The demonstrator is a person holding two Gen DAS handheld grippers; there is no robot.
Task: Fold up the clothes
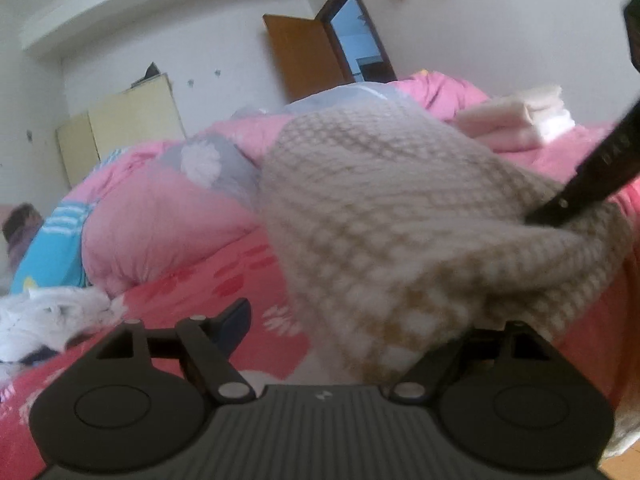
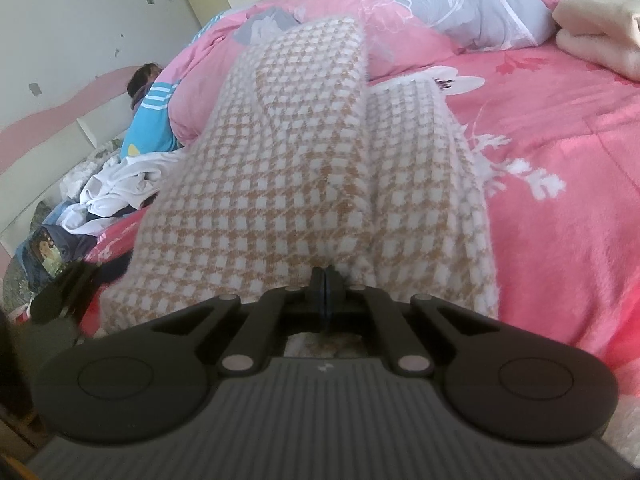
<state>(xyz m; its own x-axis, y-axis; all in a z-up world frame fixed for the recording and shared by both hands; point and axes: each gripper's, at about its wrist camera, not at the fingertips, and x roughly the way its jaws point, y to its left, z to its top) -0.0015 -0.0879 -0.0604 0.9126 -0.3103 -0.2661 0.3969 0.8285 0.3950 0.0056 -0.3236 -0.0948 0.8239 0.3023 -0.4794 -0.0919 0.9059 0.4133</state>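
The checked sweater (image 2: pixel 304 168) lies on the pink bed (image 2: pixel 560 208), its near edge pinched by the right gripper (image 2: pixel 325 280). The left gripper (image 1: pixel 360 320) stands apart, fabric draped over it. Mid-fold; next it likely needs its own hold on the left edge.

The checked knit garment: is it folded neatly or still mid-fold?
Mid-fold. The checked knit garment has one panel doubled over itself, and the right gripper, shut, pinches its near edge, lifting it off the pink bedspread.
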